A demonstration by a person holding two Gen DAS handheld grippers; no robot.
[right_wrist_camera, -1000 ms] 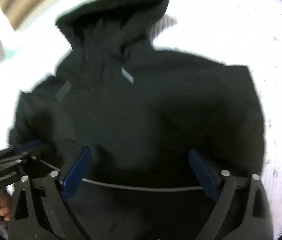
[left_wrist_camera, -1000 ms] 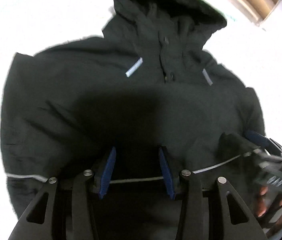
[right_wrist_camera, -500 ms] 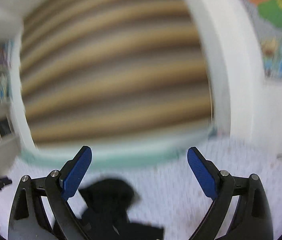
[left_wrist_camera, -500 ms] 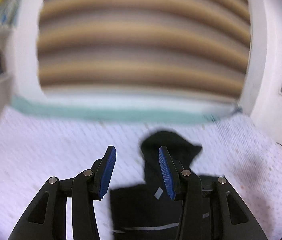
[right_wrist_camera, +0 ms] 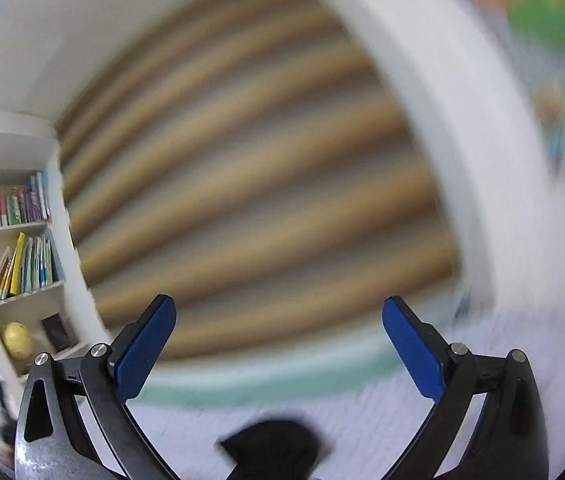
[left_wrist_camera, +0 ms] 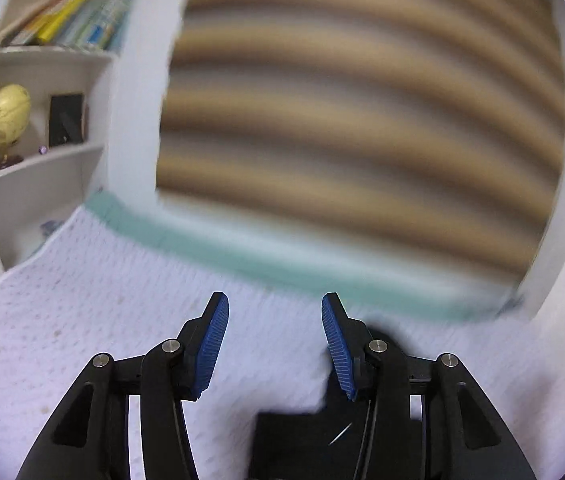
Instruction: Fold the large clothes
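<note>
Both grippers are up off the black hooded jacket (left_wrist_camera: 298,440) on the bed (left_wrist_camera: 82,320): left gripper (left_wrist_camera: 274,344) jaws opening, right gripper (right_wrist_camera: 278,352) jaws opening wide, both empty.

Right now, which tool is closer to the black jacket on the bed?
Left, I'd judge. The left tool hangs over the black jacket, jaws opening, empty. The right tool sees only its hood, low down, jaws opening, empty.

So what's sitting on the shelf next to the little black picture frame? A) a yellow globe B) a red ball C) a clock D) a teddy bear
A: in the left claw's view a yellow globe on a dark stand sits on the white shelf, just left of the black frame.
</note>
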